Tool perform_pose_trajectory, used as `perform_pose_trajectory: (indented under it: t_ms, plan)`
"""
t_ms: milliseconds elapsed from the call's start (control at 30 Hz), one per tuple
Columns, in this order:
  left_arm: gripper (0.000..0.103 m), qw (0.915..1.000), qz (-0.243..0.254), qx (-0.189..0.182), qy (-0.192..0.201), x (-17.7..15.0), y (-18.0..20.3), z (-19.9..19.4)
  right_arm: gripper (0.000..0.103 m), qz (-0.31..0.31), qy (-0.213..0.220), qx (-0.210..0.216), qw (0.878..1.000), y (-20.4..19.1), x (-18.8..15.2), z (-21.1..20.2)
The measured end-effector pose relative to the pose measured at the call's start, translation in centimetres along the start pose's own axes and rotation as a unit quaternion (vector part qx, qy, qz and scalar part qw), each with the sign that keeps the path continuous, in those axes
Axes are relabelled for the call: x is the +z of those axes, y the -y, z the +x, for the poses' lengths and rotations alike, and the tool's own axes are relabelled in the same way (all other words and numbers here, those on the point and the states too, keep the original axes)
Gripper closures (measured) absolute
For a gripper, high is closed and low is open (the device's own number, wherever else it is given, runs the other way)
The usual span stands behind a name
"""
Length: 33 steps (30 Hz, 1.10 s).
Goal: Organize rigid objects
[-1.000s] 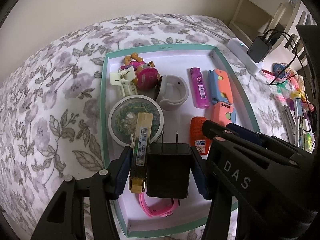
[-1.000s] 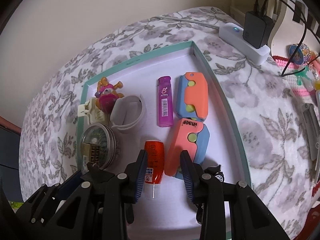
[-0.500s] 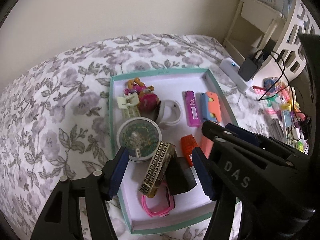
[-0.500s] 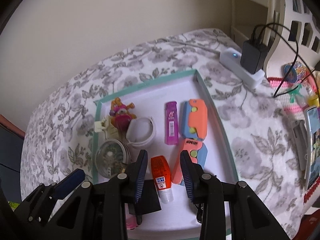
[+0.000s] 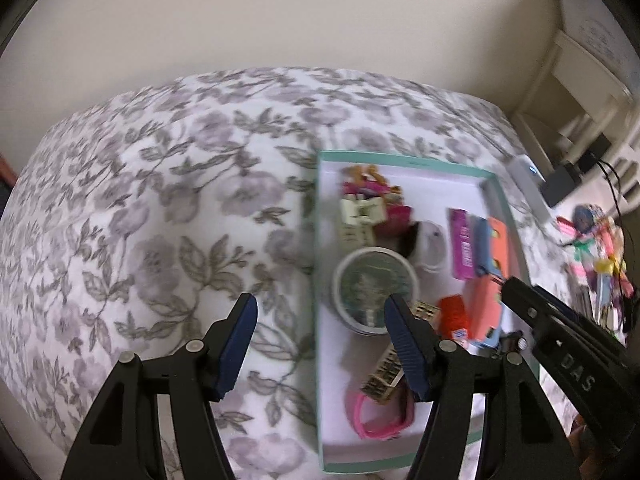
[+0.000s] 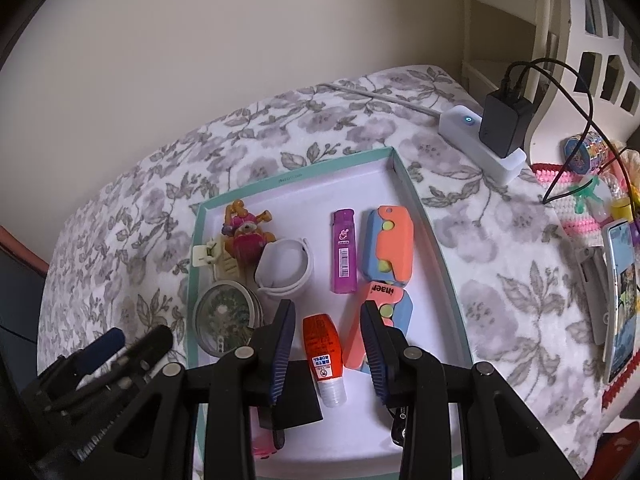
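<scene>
A teal-rimmed white tray (image 6: 420, 208) lies on a floral bedspread. It holds a round tin (image 6: 226, 320), a purple lighter (image 6: 344, 252), two orange-and-blue cases (image 6: 390, 240), an orange bottle (image 6: 322, 348), a white band (image 6: 284, 268) and a toy pup (image 6: 246, 232). A black charger (image 6: 296, 396), a gold patterned bar (image 5: 384, 372) and a pink strap (image 5: 380, 420) lie at the tray's near end. My left gripper (image 5: 320, 312) hangs open and empty over the tray's left rim (image 5: 318, 240). My right gripper (image 6: 327, 316) hovers above the orange bottle, jaws apart, gripping nothing.
A white power strip (image 6: 472, 136) with a black adapter (image 6: 506, 124) and cables sits beyond the tray's far right corner. A phone (image 6: 620, 296), a grey clip (image 6: 592, 292) and small trinkets on a crochet mat (image 6: 576, 220) lie to the right. White furniture stands behind.
My left gripper opened and let go of the black charger and gold bar, which now lie in the tray. It then rose and swung left. My right gripper rose slightly.
</scene>
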<state>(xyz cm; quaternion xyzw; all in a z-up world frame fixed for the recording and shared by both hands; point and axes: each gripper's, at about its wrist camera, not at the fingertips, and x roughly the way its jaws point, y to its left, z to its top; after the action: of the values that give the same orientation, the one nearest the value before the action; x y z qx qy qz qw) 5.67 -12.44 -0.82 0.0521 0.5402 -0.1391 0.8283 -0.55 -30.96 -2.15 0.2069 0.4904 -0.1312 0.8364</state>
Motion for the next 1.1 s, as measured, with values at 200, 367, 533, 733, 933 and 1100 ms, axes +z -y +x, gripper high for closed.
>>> perform_pose_trajectory:
  t_ms: [200,367,533,733,933,1100]
  plan:
    - [0.036,0.998,-0.049,0.04,-0.006,0.2,-2.7,0.6,0.059,-0.005,-0.005,-0.008,1.0,-0.2,-0.1,0.4]
    - [0.036,0.995,-0.075,0.065,-0.012,0.2,-4.2,0.9,0.051,-0.017,-0.004,-0.013,1.0,-0.6,-0.2,0.5]
    - [0.026,0.9924,-0.095,0.073,-0.025,0.0,-5.3,1.4,0.035,-0.022,0.002,-0.018,1.0,-0.9,-0.2,0.5]
    - [0.026,0.9919,-0.105,0.063,-0.031,-0.1,-5.5,1.8,0.015,-0.029,0.013,-0.015,0.999,-1.1,-0.2,0.5]
    - [0.012,0.9915,-0.113,0.057,-0.031,-0.1,-5.6,1.9,0.0,-0.032,0.025,-0.011,0.999,-1.2,-0.3,0.4]
    - [0.01,0.9908,-0.12,0.058,-0.02,0.0,-5.7,1.7,0.0,-0.03,0.03,-0.003,0.999,-1.1,-0.3,0.3]
